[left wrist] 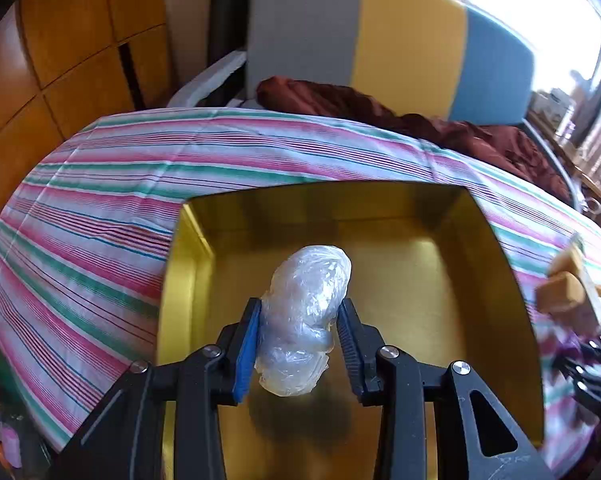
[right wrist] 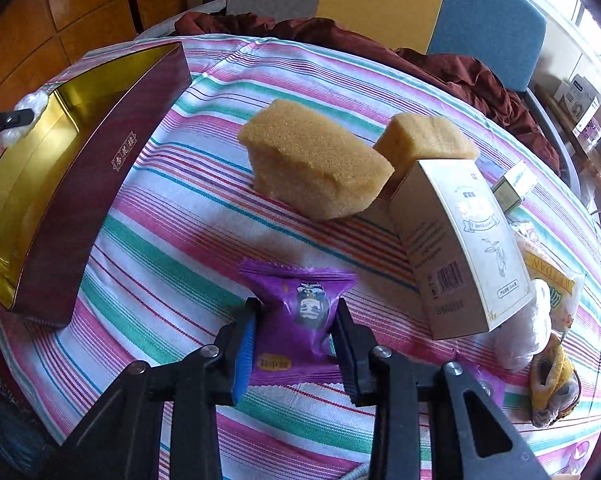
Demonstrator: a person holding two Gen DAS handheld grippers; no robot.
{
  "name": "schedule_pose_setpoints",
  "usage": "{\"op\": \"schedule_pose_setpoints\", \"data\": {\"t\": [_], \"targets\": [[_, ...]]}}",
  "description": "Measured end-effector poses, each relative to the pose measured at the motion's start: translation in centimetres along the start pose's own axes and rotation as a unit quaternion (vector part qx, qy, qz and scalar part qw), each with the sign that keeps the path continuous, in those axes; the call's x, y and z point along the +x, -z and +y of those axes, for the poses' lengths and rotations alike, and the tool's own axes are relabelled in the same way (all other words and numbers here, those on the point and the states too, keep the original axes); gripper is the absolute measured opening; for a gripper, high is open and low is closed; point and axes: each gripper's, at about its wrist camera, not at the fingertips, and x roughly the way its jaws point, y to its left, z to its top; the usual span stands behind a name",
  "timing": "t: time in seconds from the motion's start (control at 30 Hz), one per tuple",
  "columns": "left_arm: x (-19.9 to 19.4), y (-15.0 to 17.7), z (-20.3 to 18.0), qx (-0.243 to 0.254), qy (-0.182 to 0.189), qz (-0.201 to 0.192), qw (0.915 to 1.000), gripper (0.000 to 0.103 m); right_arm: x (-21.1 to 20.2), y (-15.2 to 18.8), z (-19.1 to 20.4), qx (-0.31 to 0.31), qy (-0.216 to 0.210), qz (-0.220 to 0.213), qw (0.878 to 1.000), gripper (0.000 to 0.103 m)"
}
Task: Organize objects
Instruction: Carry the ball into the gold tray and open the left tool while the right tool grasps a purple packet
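Observation:
My left gripper [left wrist: 300, 308] is shut on a wad of clear plastic wrap [left wrist: 312, 272], held above the gold floor of an open gift box [left wrist: 440, 272]. In the right wrist view that box [right wrist: 100, 152] shows a maroon outer wall at the left of the table, with the left gripper's fingertip [right wrist: 4, 120] and the wad [right wrist: 34, 102] over its far end. My right gripper [right wrist: 296, 306] is shut on a purple snack packet [right wrist: 300, 280] that lies on the striped tablecloth [right wrist: 160, 280], its pads pressing on both sides.
Two tan sponge blocks [right wrist: 316, 160] [right wrist: 424, 140] sit behind the packet. A white carton [right wrist: 460, 248] leans at the right, with a small green-and-white box [right wrist: 514, 186], a yellow bag [right wrist: 552, 284] and a second purple packet [right wrist: 484, 384] near it. A dark red cloth [left wrist: 380, 108] lies on a colour-blocked chair beyond the table.

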Motion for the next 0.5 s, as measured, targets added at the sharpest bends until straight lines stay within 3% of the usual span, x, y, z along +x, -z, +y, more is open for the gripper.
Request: {"op": "schedule_pose_setpoints", "data": {"t": [0.23,0.5], "targets": [[3.7,-1.9,2.0,-0.018,-0.034,0.016,0.9991,0.040,0.1,-0.1,0.0,-0.001,0.001,-0.001,1.000,0.035],[5.1,-3.0,2.2,-0.008,-0.063,0.014,0.9979,0.043,0.2,-0.1,0.0,-0.002,0.001,-0.002,1.000,0.035]]}}
